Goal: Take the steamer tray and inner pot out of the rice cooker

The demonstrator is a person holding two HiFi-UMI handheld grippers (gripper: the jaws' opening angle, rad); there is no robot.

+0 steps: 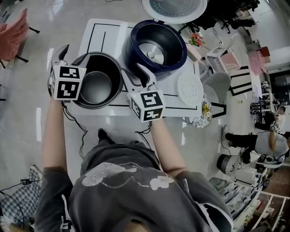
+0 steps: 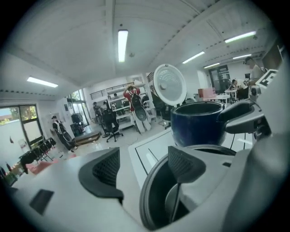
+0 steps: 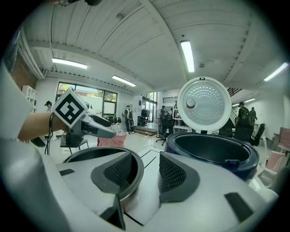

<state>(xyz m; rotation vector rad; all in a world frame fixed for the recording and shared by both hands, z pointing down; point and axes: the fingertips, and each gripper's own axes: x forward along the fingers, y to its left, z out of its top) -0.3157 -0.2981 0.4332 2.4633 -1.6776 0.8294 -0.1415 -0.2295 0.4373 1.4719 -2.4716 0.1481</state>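
The dark inner pot (image 1: 96, 81) stands on the white table (image 1: 102, 29), left of the navy rice cooker (image 1: 156, 45), whose lid (image 1: 174, 9) is up and whose cavity is bare. The white perforated steamer tray (image 1: 190, 89) lies flat on the table right of the cooker. My left gripper (image 1: 72, 56) is open at the pot's left rim; in the left gripper view the pot (image 2: 156, 199) sits below its spread jaws (image 2: 144, 167). My right gripper (image 1: 136, 76) is open at the pot's right rim (image 3: 95, 153), nothing pressed between its jaws (image 3: 146, 172).
A floral-patterned dish (image 1: 201, 113) sits at the table's right front corner. Cables hang off the table's near edge. A pink chair (image 1: 13, 34) stands on the floor to the left; shelves, chairs and people fill the room to the right and beyond.
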